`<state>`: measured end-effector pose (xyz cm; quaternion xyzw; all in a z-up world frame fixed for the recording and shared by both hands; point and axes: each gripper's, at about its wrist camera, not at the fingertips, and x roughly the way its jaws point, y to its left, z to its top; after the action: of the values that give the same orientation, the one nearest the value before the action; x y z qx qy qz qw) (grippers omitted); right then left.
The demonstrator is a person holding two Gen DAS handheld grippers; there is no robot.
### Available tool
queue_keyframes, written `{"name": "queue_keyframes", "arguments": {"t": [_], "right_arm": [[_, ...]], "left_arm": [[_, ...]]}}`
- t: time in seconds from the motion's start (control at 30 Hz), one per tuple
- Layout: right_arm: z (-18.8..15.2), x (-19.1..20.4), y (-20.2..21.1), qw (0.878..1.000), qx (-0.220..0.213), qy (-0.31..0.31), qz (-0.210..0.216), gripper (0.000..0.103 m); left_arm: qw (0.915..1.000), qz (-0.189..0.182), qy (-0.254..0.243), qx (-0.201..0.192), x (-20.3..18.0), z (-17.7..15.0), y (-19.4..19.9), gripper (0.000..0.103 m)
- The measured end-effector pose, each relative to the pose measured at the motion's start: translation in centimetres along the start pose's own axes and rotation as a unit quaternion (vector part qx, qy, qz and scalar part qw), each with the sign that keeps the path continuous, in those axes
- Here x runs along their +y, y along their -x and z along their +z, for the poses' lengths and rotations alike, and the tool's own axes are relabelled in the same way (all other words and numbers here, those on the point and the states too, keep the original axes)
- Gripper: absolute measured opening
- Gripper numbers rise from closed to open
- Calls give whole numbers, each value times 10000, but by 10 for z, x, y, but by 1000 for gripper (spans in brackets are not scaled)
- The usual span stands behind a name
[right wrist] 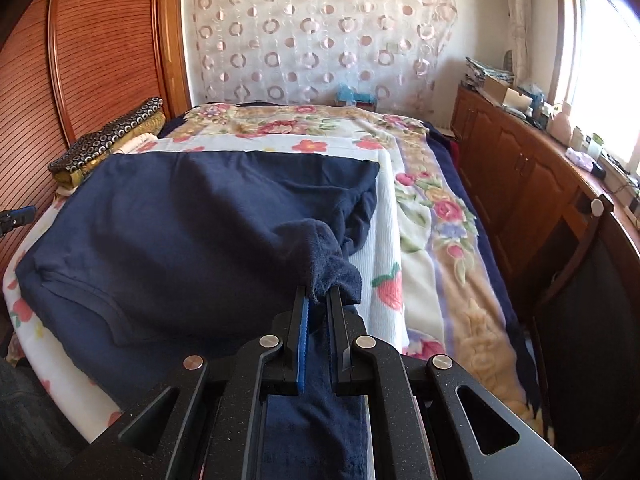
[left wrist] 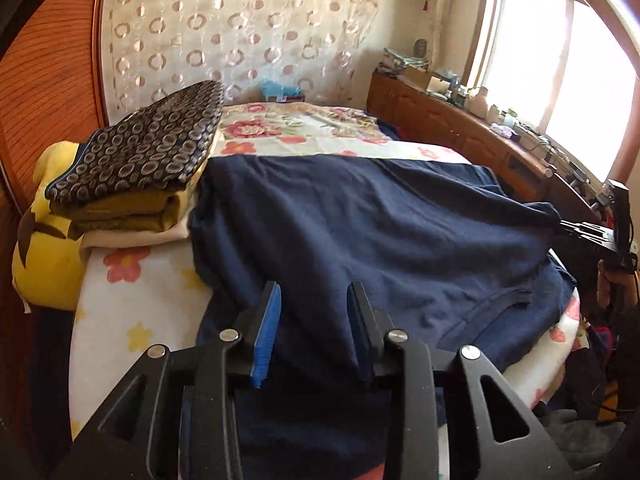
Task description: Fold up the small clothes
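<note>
A navy blue shirt lies spread on the flowered bed sheet; it also shows in the right wrist view. My left gripper is open, its jaws apart over the shirt's near edge, with cloth lying between them. My right gripper is shut on a bunched fold of the shirt's right side and holds it lifted above the sheet. The right gripper also appears at the far right of the left wrist view.
A stack of folded clothes with a dark ring-patterned piece on top sits at the bed's left, beside a yellow plush toy. A wooden cabinet with clutter runs along the right under the window. A dark chair stands near the bed's right.
</note>
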<state>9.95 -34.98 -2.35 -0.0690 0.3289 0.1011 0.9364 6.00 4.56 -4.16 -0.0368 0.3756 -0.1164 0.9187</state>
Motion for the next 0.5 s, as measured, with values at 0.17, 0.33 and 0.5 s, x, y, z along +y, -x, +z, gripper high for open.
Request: {"name": "queue_keyframes", "arguments": {"t": [0.17,0.33,0.5], "right_arm": [[14,7,-1,9994,-149,68,-307,29],[5,16,5,9989,-310,29,-337,32],[-15,23,-1,9997,-167,49,-141,34]], "left_arm": [[9996,151,177,163,18,-9,-15,35],[9998,51,46,184,15,-16,-19,31],[9985,169,-191,477,10,-19,-37,20]]}}
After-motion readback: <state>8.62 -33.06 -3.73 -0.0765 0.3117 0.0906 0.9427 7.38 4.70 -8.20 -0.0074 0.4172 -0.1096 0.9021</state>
